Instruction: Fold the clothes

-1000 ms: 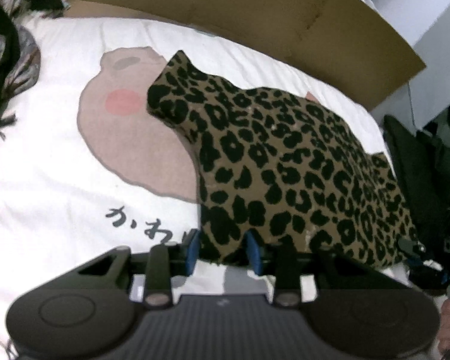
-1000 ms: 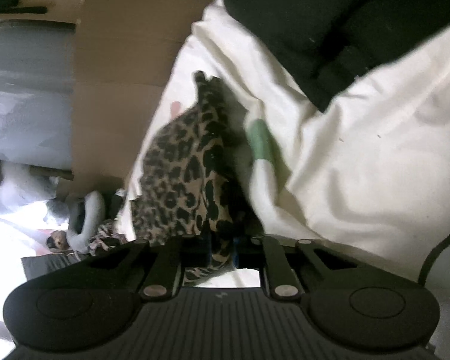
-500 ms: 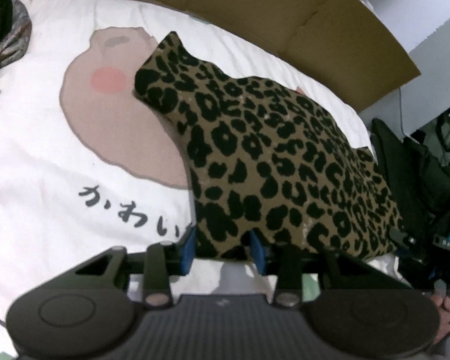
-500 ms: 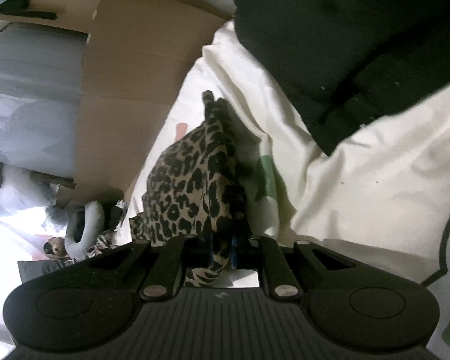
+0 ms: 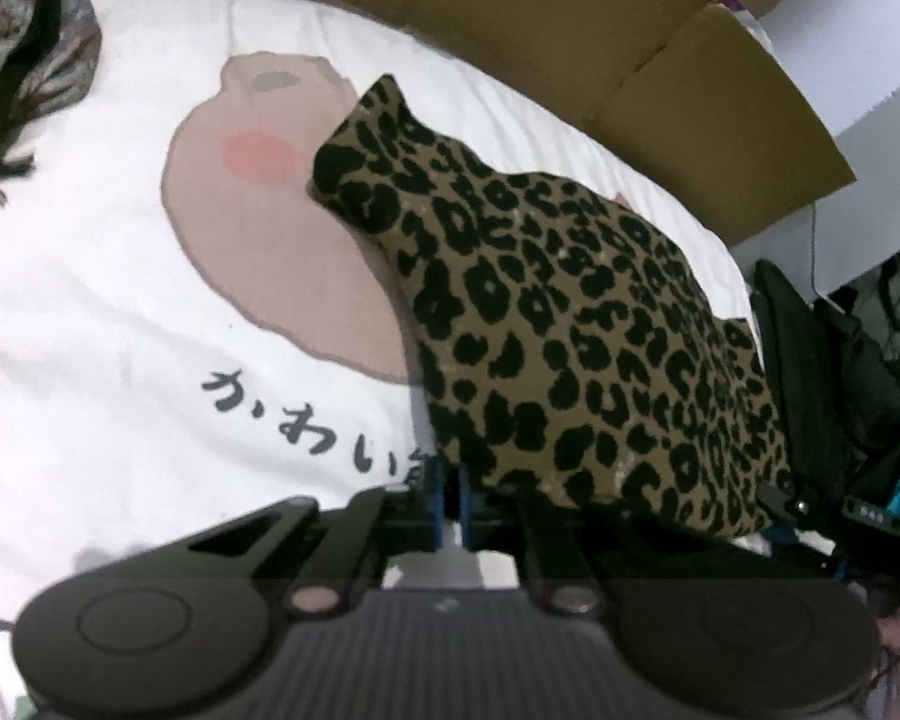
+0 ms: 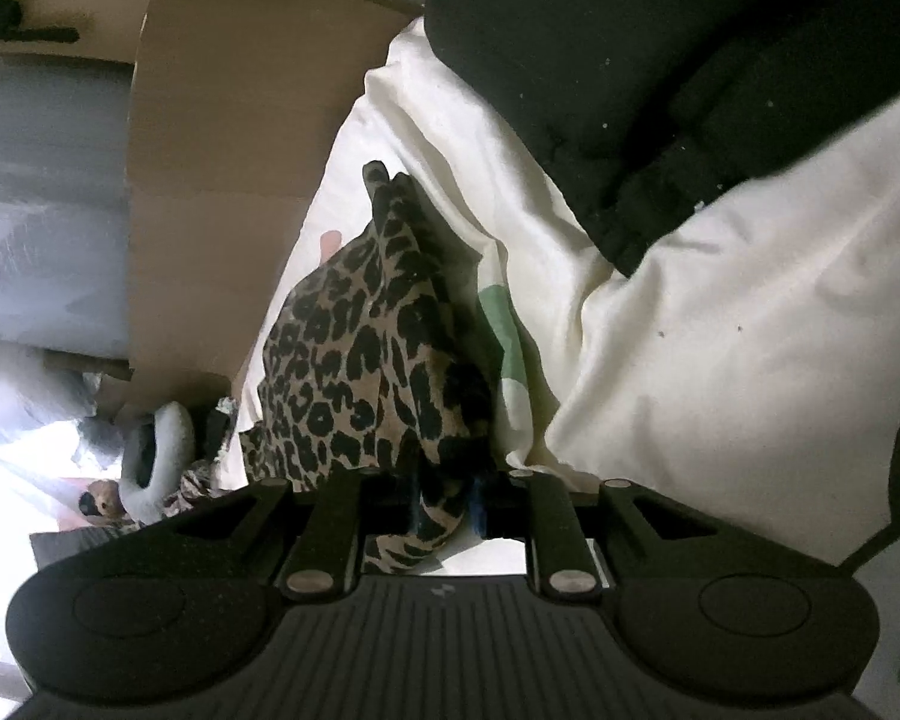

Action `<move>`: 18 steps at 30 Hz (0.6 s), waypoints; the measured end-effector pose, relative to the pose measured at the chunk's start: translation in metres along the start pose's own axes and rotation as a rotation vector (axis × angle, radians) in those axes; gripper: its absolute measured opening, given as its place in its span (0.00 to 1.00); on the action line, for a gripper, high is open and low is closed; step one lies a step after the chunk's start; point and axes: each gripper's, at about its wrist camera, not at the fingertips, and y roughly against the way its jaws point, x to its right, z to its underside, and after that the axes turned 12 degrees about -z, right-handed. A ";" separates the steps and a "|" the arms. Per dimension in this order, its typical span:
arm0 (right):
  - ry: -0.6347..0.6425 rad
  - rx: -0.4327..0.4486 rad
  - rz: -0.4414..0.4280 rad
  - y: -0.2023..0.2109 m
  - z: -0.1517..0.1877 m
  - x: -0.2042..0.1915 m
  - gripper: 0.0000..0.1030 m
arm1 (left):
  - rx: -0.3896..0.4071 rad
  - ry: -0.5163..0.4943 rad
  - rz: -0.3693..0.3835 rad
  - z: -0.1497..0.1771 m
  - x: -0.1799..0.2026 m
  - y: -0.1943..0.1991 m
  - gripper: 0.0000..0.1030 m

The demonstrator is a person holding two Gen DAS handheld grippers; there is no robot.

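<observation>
**Both tongs clamped on leopard cloth**

Left tongs (image 5: 448,501), bottom centre of the left view, are pinched nearly closed on the near left corner of the cloth (image 5: 570,324). Cloth spans centre to lower right, over a white sheet (image 5: 90,300) with a cartoon print (image 5: 282,252). Right tongs (image 6: 447,510) grip a bunched edge of the cloth (image 6: 366,360), hanging at centre. Cardboard (image 5: 570,18) sits along the top, dark fabric (image 6: 660,60) upper right.

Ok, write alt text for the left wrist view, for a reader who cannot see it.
The left gripper, blue fingers nearly together, pinches the near edge of a leopard-print garment lying on a white bedsheet printed with a cartoon face. Brown cardboard stands behind the bed.
</observation>
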 end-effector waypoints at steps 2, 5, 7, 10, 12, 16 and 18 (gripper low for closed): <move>0.007 -0.006 -0.017 0.001 0.001 -0.003 0.10 | 0.005 -0.004 -0.002 0.000 0.000 0.006 0.03; 0.025 -0.021 -0.037 0.003 0.004 -0.009 0.09 | 0.013 -0.010 -0.005 -0.001 -0.001 0.016 0.03; 0.030 -0.033 -0.042 0.003 0.007 -0.013 0.09 | 0.018 -0.014 -0.007 -0.001 -0.001 0.022 0.03; 0.042 -0.055 -0.043 0.002 0.010 -0.017 0.09 | 0.021 -0.019 -0.009 -0.001 -0.001 0.030 0.03; 0.047 -0.067 -0.044 0.000 0.012 -0.020 0.09 | 0.019 -0.020 -0.012 0.000 0.000 0.031 0.03; 0.067 -0.103 -0.047 -0.003 0.016 -0.025 0.09 | 0.011 -0.018 -0.021 -0.001 -0.001 0.035 0.03; 0.070 -0.119 -0.052 -0.005 0.018 -0.026 0.09 | 0.010 -0.027 -0.035 -0.001 0.001 0.038 0.03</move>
